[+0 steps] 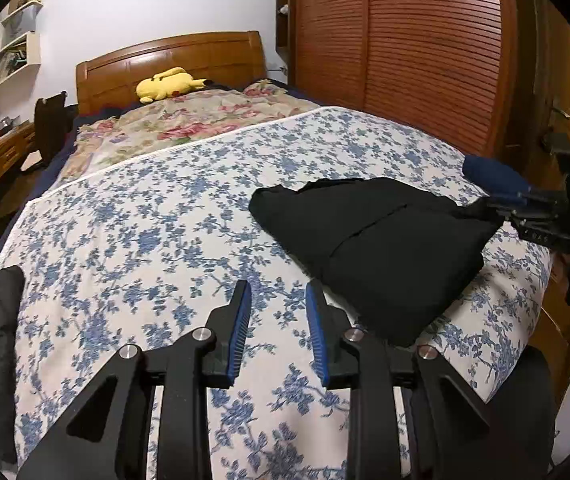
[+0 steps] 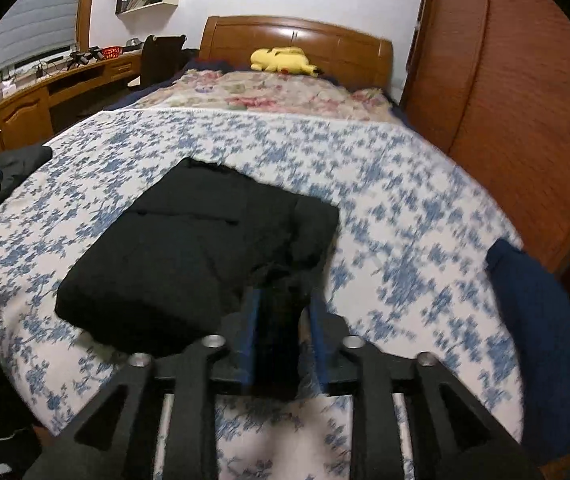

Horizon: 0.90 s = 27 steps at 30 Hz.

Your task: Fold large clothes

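Left wrist view: the left tool (image 1: 279, 300) hangs over the bed (image 1: 133, 216), its jaws apart with nothing between them. The folded black garment (image 1: 381, 240) lies ahead and to its right on the flowered cover. At that garment's far right edge sits the right tool (image 1: 497, 204).

Right wrist view: the right tool (image 2: 281, 304) has a corner of the garment (image 2: 189, 248) between its jaws; the picture is blurred, but the pads seem parted from the cloth. A blue cloth (image 2: 533, 312) lies to its right.
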Tool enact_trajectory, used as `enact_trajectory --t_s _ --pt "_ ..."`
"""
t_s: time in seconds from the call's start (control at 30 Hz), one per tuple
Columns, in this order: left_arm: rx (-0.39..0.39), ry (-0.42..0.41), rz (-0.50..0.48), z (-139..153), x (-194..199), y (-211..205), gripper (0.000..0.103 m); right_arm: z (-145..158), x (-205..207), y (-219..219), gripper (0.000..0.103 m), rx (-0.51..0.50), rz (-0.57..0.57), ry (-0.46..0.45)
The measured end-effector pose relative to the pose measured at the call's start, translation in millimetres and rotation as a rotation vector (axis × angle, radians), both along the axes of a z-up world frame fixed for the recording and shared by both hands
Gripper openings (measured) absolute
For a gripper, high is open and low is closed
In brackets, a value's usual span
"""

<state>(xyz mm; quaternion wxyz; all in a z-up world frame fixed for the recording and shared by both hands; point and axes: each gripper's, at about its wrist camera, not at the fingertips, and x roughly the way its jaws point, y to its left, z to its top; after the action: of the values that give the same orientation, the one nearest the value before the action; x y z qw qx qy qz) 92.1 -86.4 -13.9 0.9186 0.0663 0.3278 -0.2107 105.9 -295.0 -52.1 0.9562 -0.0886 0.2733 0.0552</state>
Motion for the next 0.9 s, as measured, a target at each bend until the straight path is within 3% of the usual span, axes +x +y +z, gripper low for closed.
enact_trajectory --t_s 0.2,0.33,0.43,0.57,0.9 --pt "0.012 0.015 -0.033 -10.8 17.8 -18.5 0.029 -6.7 11.7 5.6 0.043 0.032 0.048 -0.005" --pt "0.014 0.026 -0.055 -16.8 32.5 -32.9 0.029 -25.6 29.2 15.9 0.043 0.067 0.144 0.062" --pt "0.018 0.033 -0.073 -20.4 43.1 -44.1 0.029 -46.0 42.1 15.1 0.043 0.056 0.15 0.119" --pt "0.025 0.042 -0.091 -24.0 60.8 -57.8 0.029 -96.6 61.5 6.8 0.042 0.028 0.126 0.262" --pt "0.045 0.08 -0.127 -45.1 116.5 -91.9 0.029 -83.2 42.3 -11.4 0.043 0.061 0.104 0.193"
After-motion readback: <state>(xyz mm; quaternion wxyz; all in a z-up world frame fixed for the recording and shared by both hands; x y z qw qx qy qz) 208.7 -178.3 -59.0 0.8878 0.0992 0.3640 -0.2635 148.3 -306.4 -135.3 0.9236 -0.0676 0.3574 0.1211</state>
